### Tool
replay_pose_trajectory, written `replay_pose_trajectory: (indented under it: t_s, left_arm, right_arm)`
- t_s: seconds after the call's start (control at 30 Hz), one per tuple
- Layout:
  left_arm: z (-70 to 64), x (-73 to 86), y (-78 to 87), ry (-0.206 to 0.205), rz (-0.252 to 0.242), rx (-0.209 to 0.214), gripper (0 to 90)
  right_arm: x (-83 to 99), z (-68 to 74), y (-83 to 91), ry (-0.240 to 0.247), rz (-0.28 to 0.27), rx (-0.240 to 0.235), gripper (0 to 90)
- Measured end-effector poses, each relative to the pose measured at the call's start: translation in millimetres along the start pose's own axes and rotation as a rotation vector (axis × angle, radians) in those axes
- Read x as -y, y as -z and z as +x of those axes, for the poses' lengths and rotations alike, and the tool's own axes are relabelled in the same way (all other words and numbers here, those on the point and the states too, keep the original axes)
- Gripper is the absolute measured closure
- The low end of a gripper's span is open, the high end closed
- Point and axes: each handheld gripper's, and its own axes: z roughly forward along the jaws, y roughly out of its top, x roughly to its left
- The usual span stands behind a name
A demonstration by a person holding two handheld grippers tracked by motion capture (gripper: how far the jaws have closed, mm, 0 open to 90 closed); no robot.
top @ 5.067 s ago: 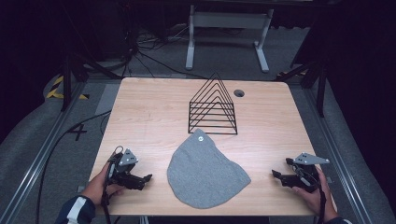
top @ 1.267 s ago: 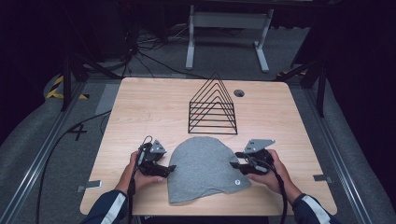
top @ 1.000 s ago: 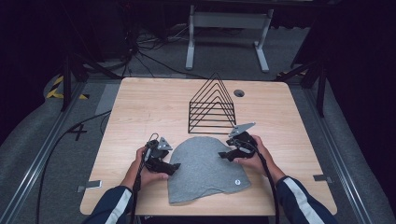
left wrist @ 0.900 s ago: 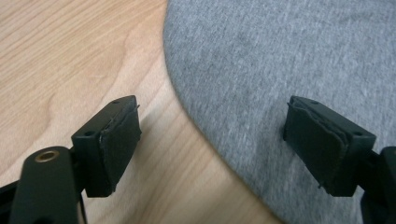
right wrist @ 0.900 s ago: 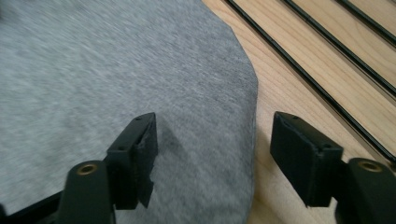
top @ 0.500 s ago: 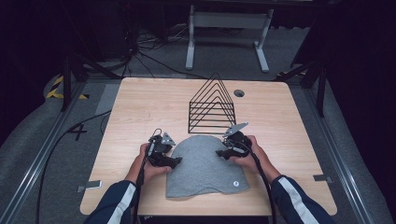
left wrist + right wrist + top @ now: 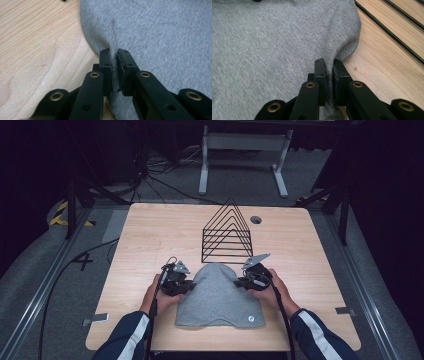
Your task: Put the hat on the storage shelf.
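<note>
Cloth [image 7: 218,295] on table [image 7: 150,235] near front edge, wire rack [image 7: 226,232] just behind it

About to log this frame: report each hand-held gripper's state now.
Left hand-held gripper: closed on the grey beanie, at its edge.
Right hand-held gripper: closed on the grey beanie's opposite edge.
</note>
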Motion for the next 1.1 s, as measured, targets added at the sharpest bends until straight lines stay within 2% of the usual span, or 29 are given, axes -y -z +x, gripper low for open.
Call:
replay_pose_trajectory:
  t_s: [0.07, 0.17, 0.33, 0.37, 0.47, 0.5, 0.67, 0.77, 0.8, 0.83, 0.93, 1.03, 1.07, 1.1]
  left_arm:
    - [-1.9, -2.1, 2.6, -0.021, -0.002, -0.006, 84.1]
    - [-9.0, -8.4, 13.0, -0.059, -0.037, -0.019, 84.4]
    - [-16.3, -26.1, 33.0, -0.119, -0.077, -0.029, 84.6]
    - [-16.3, -26.1, 33.0, -0.119, -0.077, -0.029, 84.7]
    - [-18.4, -41.1, 44.7, -0.151, -0.11, -0.037, 84.7]
    - [-19.6, -48.3, 51.1, -0.178, -0.115, -0.042, 84.8]
    - [-25.7, -76.3, 73.9, -0.251, -0.134, -0.065, 84.8]
    - [-26.8, -90.3, 84.4, -0.271, -0.15, -0.07, 84.8]
    - [-26.8, -90.3, 84.4, -0.271, -0.15, -0.07, 84.8]
    - [-27.5, -100.9, 92.3, -0.29, -0.163, -0.078, 84.8]
    - [-28.3, -110.5, 99.3, -0.298, -0.183, -0.081, 84.9]
    - [-29.7, -130.1, 112.7, -0.33, -0.199, -0.095, 84.9]
    - [-29.7, -130.1, 112.7, -0.33, -0.199, -0.095, 84.9]
    - [-30.9, -139.4, 119.1, -0.336, -0.214, -0.102, 84.9]
  right_arm:
    - [-0.2, 1.2, 5.0, 0.01, -0.016, 0.0, 84.0]
    - [-1.9, 4.3, 16.1, 0.034, -0.042, 0.008, 84.1]
    - [-9.2, 8.4, 45.0, 0.073, -0.1, 0.024, 84.1]
    - [-9.2, 8.4, 45.0, 0.073, -0.1, 0.024, 84.1]
    - [-17.0, 9.3, 65.5, 0.089, -0.14, 0.041, 84.1]
    - [-19.1, 9.7, 70.5, 0.099, -0.147, 0.052, 84.1]
    - [-30.7, 9.8, 96.4, 0.127, -0.178, 0.085, 84.1]
    - [-39.9, 7.7, 115.5, 0.133, -0.209, 0.104, 84.1]
    - [-43.8, 6.9, 123.0, 0.137, -0.222, 0.114, 84.1]
    - [-47.7, 6.7, 130.0, 0.139, -0.228, 0.123, 84.1]
    - [-54.0, 5.6, 140.1, 0.147, -0.241, 0.141, 84.1]
    - [-68.1, 0.2, 162.2, 0.141, -0.282, 0.166, 84.1]
    - [-70.6, -0.8, 165.9, 0.143, -0.286, 0.173, 84.1]
    - [-73.9, -1.7, 170.9, 0.142, -0.291, 0.182, 84.0]
